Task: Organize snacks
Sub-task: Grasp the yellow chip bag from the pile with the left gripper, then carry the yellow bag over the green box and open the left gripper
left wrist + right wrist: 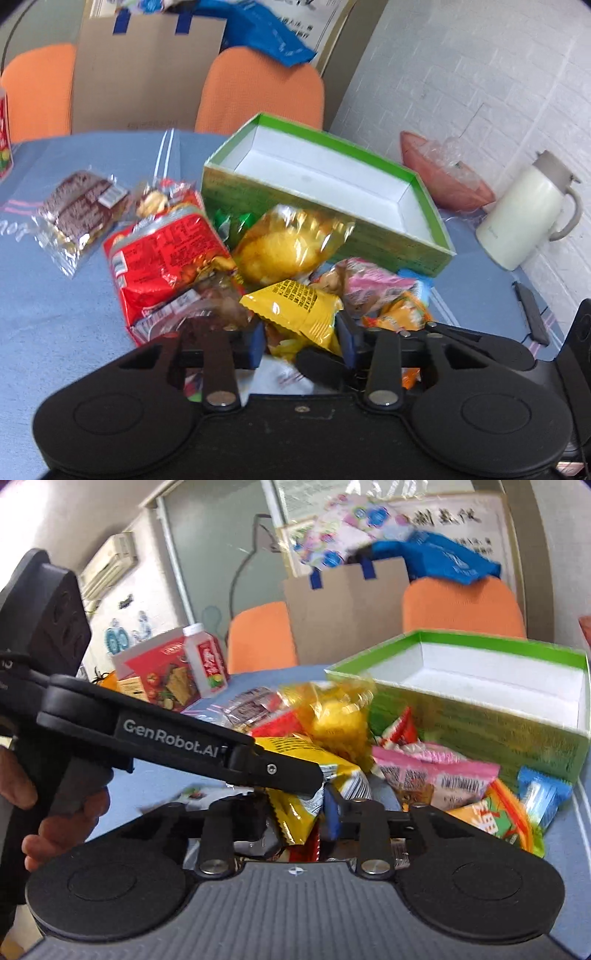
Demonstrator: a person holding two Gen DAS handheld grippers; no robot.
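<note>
Both claws pinch one crinkly yellow foil snack packet (pixel 295 306): left claw (pixel 301 341), right claw (pixel 295 812). Beyond sits an empty green cardboard box (pixel 406 240) on the blue-clothed counter (pixel 55 314).

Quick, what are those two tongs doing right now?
Left tongs: closed on the yellow packet, pads against its sides.
Right tongs: closed on the yellow packet too, at its lower end.

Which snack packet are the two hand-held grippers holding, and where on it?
Both appear closed on the yellow snack packet: left hand-held gripper and right hand-held gripper at its near crimped end.
</note>
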